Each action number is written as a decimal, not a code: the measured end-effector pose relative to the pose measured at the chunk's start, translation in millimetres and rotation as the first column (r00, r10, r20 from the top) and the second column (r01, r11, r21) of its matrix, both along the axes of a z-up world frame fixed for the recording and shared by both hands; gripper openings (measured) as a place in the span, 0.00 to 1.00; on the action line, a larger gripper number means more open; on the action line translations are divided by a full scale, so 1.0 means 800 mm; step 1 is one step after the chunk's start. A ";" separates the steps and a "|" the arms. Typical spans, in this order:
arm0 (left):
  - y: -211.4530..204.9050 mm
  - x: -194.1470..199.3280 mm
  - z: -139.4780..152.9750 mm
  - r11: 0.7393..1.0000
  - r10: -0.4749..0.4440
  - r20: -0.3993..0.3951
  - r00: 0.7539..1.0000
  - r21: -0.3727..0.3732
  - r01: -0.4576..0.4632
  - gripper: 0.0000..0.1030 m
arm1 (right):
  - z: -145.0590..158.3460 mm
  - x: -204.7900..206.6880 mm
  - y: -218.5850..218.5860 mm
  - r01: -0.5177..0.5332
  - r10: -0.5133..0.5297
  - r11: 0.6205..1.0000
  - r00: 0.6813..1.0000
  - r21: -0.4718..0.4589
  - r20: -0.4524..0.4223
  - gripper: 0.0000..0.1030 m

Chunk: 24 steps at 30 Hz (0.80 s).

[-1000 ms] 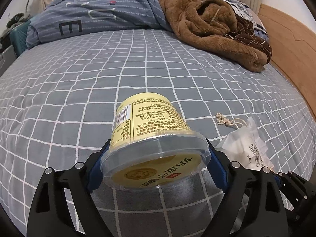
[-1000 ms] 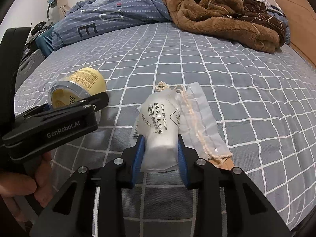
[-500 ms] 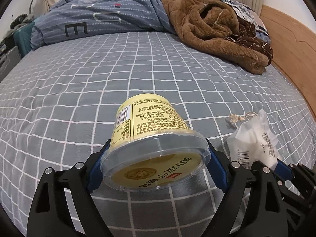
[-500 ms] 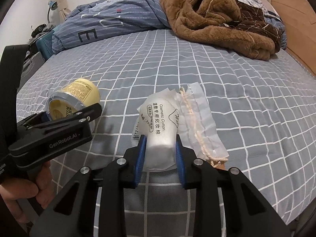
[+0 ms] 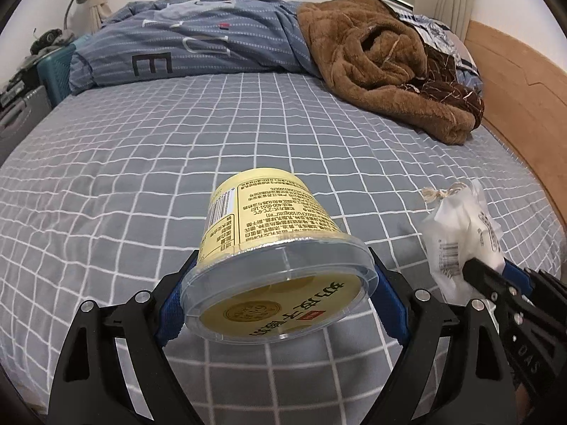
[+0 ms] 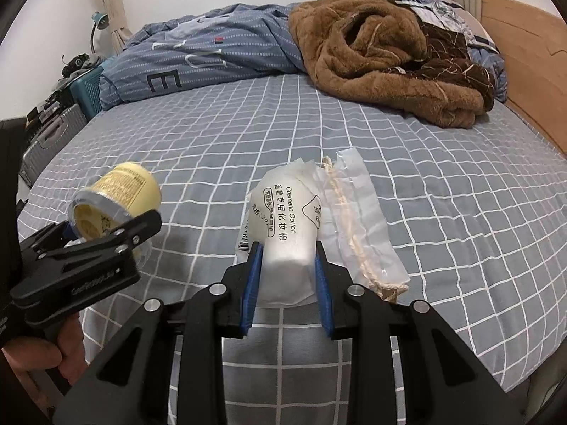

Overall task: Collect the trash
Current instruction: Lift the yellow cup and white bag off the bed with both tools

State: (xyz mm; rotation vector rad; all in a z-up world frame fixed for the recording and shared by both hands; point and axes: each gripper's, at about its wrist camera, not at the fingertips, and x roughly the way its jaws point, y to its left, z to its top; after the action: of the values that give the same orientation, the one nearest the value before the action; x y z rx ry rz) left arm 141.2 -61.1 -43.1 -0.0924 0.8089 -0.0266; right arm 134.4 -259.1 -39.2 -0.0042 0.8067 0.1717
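We are pinching the yellow cup (image 5: 269,265) in the left gripper (image 5: 280,304); only the right view is showing the right gripper (image 6: 287,276) pinching the cotton bag's (image 6: 283,241) label.

Yellow yogurt cup (image 5: 273,248), clear lid on, lies on its side, clamped at the lid rim between the left jaws, base pointing away. White cosmetic cotton bag (image 6: 287,244), clear plastic with a loose drawstring, is pinched between the right jaws, its top projecting forward.

Brown fleece blanket (image 5: 386,71) on checked bedsheet (image 5: 141,163)
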 end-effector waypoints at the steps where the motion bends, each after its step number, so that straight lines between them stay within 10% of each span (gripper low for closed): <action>1: 0.003 -0.004 0.002 1.000 0.002 0.001 1.000 0.001 -0.002 0.82 | 0.002 -0.003 0.001 -0.001 0.001 1.000 1.000 -0.001 0.004 0.27; 24: 0.044 -0.123 0.028 0.999 0.032 0.031 0.999 -0.007 -0.032 0.82 | 0.031 -0.083 0.029 -0.043 0.043 0.999 0.998 0.001 0.048 0.27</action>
State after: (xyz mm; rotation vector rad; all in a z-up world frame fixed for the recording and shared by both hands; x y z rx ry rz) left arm 43.2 -26.2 -20.4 -0.1106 0.7764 -0.0007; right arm 68.0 -236.2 -14.7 -0.0233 0.7591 0.2123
